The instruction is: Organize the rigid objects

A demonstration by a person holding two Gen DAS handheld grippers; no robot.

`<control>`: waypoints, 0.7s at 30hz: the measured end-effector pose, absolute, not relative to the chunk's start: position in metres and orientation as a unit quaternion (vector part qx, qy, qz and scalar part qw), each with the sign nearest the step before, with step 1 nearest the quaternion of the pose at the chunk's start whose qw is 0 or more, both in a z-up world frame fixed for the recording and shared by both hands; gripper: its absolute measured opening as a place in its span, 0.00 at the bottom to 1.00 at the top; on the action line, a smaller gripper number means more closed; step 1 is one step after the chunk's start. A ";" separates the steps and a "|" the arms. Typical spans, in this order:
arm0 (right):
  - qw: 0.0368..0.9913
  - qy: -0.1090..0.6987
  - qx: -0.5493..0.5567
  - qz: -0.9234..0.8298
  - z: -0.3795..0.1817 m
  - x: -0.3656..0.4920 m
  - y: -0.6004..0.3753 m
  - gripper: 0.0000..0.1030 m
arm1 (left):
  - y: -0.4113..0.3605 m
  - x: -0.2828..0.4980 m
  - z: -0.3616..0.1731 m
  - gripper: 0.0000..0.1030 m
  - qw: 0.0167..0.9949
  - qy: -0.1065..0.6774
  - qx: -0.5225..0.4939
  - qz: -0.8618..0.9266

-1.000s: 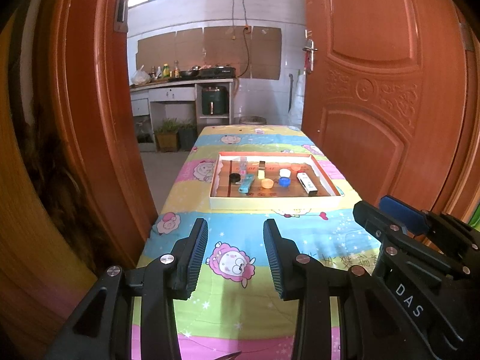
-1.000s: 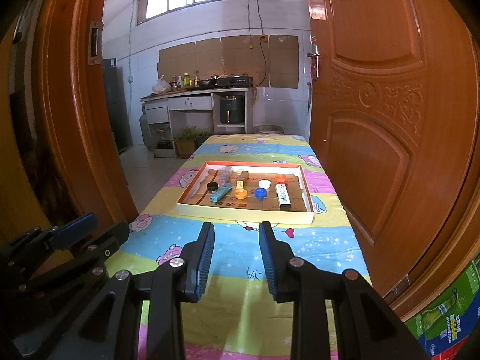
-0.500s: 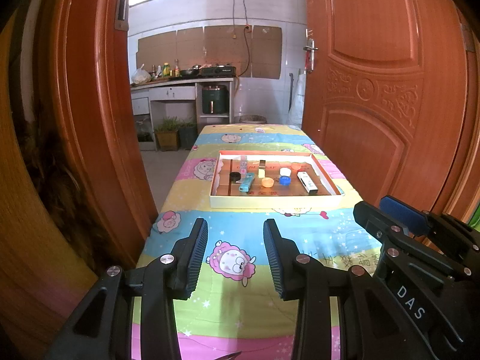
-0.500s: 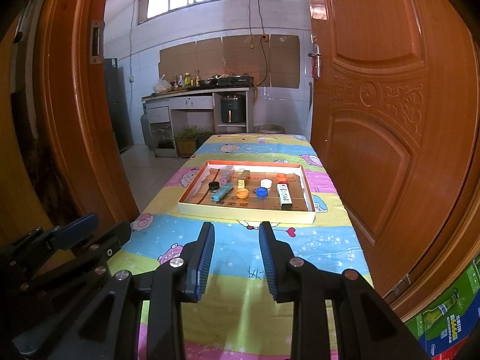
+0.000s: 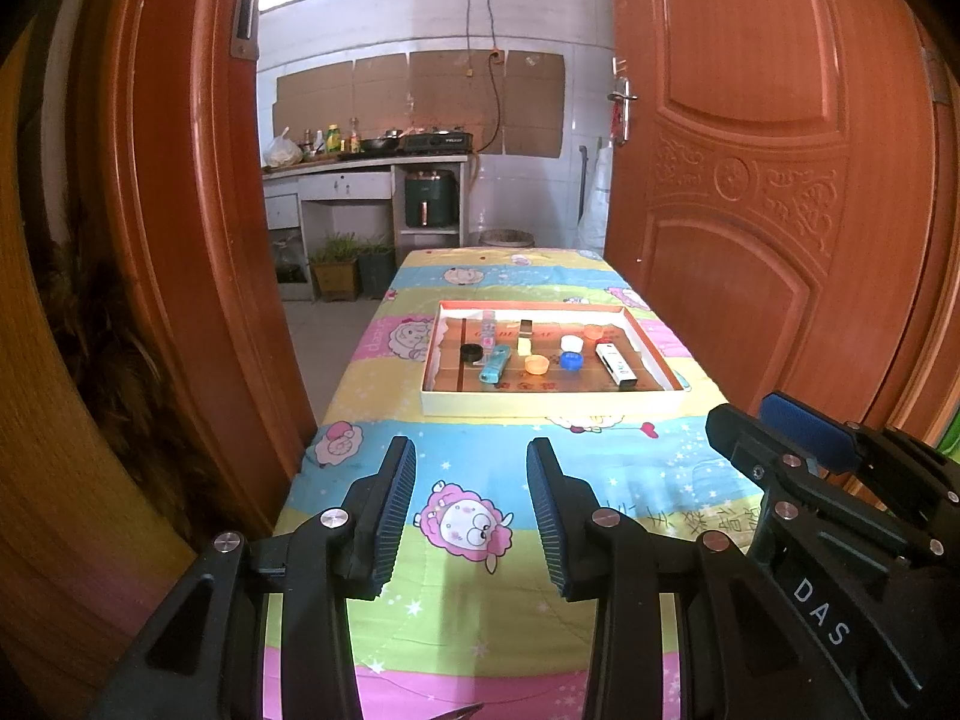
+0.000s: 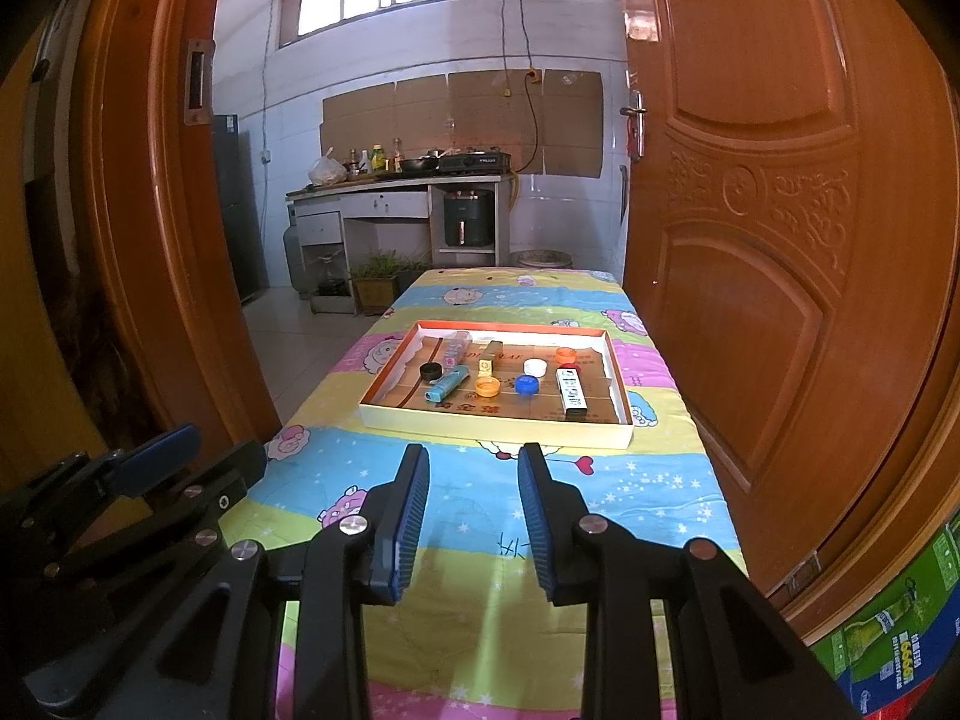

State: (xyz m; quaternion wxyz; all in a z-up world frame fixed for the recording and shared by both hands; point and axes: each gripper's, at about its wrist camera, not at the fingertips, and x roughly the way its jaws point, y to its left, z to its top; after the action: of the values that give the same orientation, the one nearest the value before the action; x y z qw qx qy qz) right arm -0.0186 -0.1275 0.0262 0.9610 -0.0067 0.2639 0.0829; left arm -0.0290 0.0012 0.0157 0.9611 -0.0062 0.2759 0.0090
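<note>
Left gripper (image 5: pixel 471 504): jaws parted, nothing between them, held above the near end of the table (image 5: pixel 510 630) with its cartoon-print cloth. Right gripper (image 6: pixel 474 510): jaws likewise parted and empty, just beside the left one, over the same near end.

Tray (image 6: pixel 498 429): shallow, cream-walled with an orange rim, well ahead of both grippers at the middle of the table. Contents, all lying inside it:
- black cap (image 6: pixel 430 371), far left;
- teal tube (image 6: pixel 447 385), lying flat beside the black cap;
- orange cap (image 6: pixel 487 385) and blue cap (image 6: pixel 527 384), side by side in the near row;
- white cap (image 6: pixel 535 366) and a second orange cap (image 6: pixel 564 354), farther back;
- white box (image 6: pixel 571 390), lying lengthwise at the right;
- small clear bottle (image 6: pixel 454 348) and a slim tan box (image 6: pixel 489 358), toward the back left.

Wooden door (image 6: pixel 780 210): open, to the right of the grippers.
</note>
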 end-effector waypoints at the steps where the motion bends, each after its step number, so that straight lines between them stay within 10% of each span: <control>1: 0.961 0.264 -0.007 0.083 0.026 -0.019 -0.127 0.30 | 0.001 -0.029 0.015 0.39 0.961 0.276 -0.006 0.009; 21: 0.961 0.265 -0.009 0.083 0.025 -0.019 -0.124 0.30 | 0.001 -0.028 0.016 0.39 0.961 0.277 -0.008 0.009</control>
State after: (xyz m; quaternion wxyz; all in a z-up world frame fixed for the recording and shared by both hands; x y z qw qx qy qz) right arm -0.0186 -0.1236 0.0252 0.9605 -0.0085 0.2655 0.0828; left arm -0.0285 0.0013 0.0157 0.9608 -0.0078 0.2769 0.0095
